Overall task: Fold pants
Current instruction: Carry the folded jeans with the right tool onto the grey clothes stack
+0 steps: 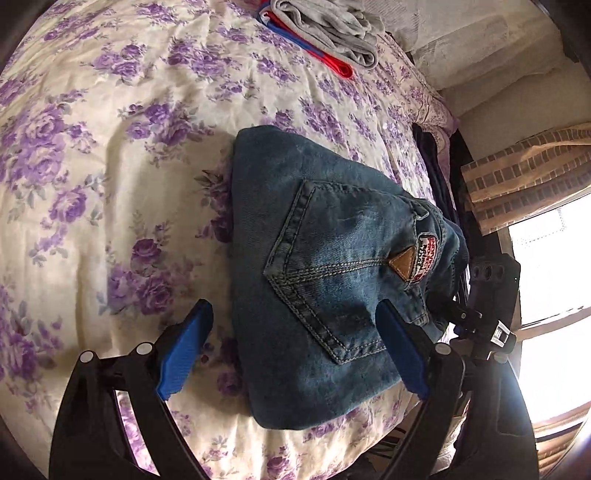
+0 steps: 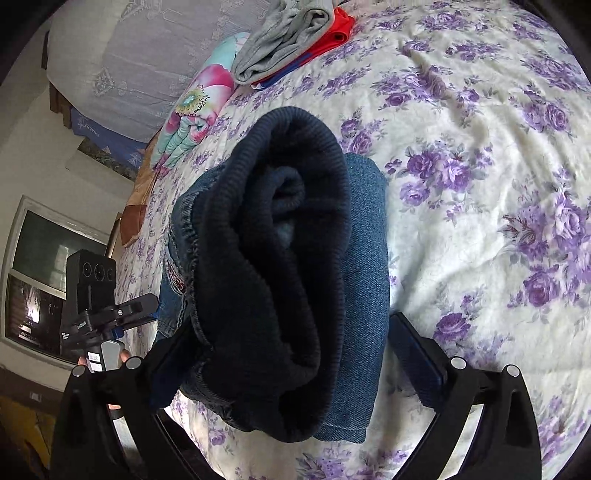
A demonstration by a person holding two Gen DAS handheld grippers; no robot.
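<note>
The blue jeans [image 1: 314, 280] lie folded into a compact bundle on the floral bedspread, back pocket and patch facing up. My left gripper [image 1: 295, 332] is open, its blue fingers [image 1: 184, 350] spread on either side of the bundle's near end, not pinching it. In the right wrist view the jeans [image 2: 365, 258] show their dark fleece-lined waist opening [image 2: 280, 258] toward the camera. My right gripper [image 2: 288, 369] is open, its fingers [image 2: 417, 362] wide on both sides of the waist end. The left fingertip is hidden behind the cloth.
A floral bedspread [image 1: 110, 166] covers the bed. Folded grey and red-blue clothes [image 1: 325, 33] lie at the far end, also in the right wrist view [image 2: 288, 40]. A colourful pillow [image 2: 199, 110] lies by the bed edge. A window and curtain [image 1: 524, 184] are at the right.
</note>
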